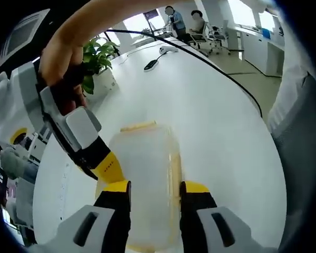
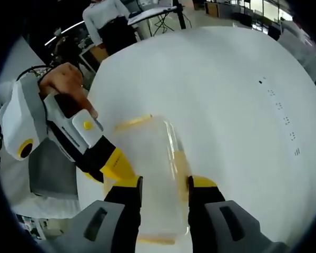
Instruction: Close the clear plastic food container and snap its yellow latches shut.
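The clear plastic food container (image 1: 147, 174) lies on the white table (image 1: 221, 126) with its lid on. A yellow latch (image 1: 138, 126) shows at its far end and another (image 1: 175, 171) along its right side. My left gripper (image 1: 155, 187) is open, its yellow-tipped jaws standing apart over the lid. My right gripper (image 1: 108, 166), held by a hand, comes in from the left and touches the container's left edge. In the right gripper view the container (image 2: 158, 158) lies under my open right gripper (image 2: 164, 184), and the left gripper (image 2: 116, 163) meets its left edge.
A potted plant (image 1: 97, 55) stands at the table's far left. A black cable (image 1: 210, 63) and two small devices (image 1: 151, 65) lie further back. People sit beyond the table (image 1: 187, 23), and a person stands past it (image 2: 108, 21).
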Demonstrator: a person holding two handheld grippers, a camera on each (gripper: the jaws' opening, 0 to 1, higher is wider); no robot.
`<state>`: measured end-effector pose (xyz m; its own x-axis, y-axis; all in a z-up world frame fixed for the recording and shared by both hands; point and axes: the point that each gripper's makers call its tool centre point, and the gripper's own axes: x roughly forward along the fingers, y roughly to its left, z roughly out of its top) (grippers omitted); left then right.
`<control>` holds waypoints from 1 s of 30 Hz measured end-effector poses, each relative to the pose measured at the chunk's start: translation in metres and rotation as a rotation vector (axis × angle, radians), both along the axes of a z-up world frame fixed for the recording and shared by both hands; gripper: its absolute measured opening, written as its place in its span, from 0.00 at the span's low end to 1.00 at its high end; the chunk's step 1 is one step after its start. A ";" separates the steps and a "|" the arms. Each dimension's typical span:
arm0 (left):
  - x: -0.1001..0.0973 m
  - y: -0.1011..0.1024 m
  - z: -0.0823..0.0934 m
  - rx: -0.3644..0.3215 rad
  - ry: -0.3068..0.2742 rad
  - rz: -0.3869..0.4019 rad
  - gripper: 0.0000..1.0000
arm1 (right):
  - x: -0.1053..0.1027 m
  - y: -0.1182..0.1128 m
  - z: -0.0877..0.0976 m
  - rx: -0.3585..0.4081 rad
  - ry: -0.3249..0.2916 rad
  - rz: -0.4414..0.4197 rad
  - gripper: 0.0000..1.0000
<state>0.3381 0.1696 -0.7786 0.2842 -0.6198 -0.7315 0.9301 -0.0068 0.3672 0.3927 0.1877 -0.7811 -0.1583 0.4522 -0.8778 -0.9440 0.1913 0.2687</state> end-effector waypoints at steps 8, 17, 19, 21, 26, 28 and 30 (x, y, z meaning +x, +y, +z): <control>0.001 0.000 0.000 0.007 -0.012 0.007 0.28 | 0.000 0.000 0.000 0.017 0.008 -0.008 0.31; 0.001 0.001 -0.001 0.017 -0.036 0.019 0.27 | 0.001 0.000 0.000 0.011 0.011 -0.010 0.31; 0.001 0.001 -0.001 0.010 -0.027 0.015 0.27 | 0.001 0.000 0.001 0.020 0.013 -0.014 0.31; 0.001 0.000 -0.001 0.013 -0.032 0.012 0.27 | 0.001 0.000 0.001 0.022 0.015 -0.015 0.31; 0.000 0.000 -0.001 0.010 -0.036 0.001 0.27 | 0.005 0.002 0.003 0.033 0.073 -0.028 0.30; 0.000 -0.001 -0.001 0.008 -0.037 0.001 0.27 | 0.006 0.001 0.004 0.040 0.072 -0.020 0.30; 0.000 0.000 -0.001 0.010 -0.036 0.002 0.27 | 0.006 0.001 0.005 0.044 0.066 -0.019 0.30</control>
